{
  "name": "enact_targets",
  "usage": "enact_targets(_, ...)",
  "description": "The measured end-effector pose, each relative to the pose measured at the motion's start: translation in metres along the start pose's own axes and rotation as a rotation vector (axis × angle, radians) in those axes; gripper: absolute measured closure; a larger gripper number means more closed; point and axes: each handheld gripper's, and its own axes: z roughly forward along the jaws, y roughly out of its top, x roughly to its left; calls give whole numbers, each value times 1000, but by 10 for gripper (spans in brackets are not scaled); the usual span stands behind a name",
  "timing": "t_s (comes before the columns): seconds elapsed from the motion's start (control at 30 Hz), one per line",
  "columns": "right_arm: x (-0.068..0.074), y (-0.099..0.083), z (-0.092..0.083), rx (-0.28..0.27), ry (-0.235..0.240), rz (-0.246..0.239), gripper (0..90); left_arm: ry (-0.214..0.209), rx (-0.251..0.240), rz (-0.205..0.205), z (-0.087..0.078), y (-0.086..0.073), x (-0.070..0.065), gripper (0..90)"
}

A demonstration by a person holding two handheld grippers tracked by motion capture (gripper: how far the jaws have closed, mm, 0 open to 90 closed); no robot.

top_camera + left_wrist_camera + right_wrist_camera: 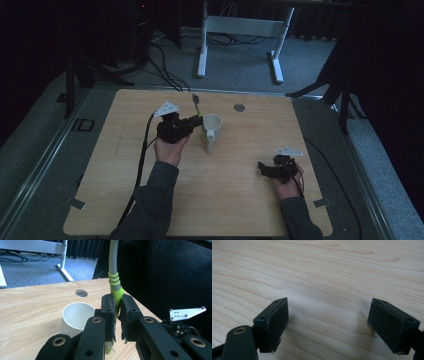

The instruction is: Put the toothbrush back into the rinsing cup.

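While clamped in left hand-held gripper (117,315), green-handled tool (115,287) stands upright (beside cup (75,317)).

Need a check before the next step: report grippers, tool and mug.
Left gripper shut on green-handled tool. Right gripper open over table. White mug beside tool, nothing blocking.

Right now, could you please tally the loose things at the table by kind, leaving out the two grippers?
White mug: 1, standing on the table
Green and grey handled tool: 1, clamped in the left gripper
Total: 2
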Motion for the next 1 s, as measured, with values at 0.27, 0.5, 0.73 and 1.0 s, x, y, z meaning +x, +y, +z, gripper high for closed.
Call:
enact_targets(0.27,0,0,0,0,0,0,165,5,-18,-6,4,-1,0,820)
enact_targets(0.5,0,0,0,-1,1,-3,165,12,-30,-10,8,-1,-2,820)
enact_targets(0.73,0,0,0,0,2,-4,165,25,-31,-6,12,-3,-2,819)
enact_targets(1.0,0,0,0,0,2,-5,165,32,-26,3,16,-4,-3,820)
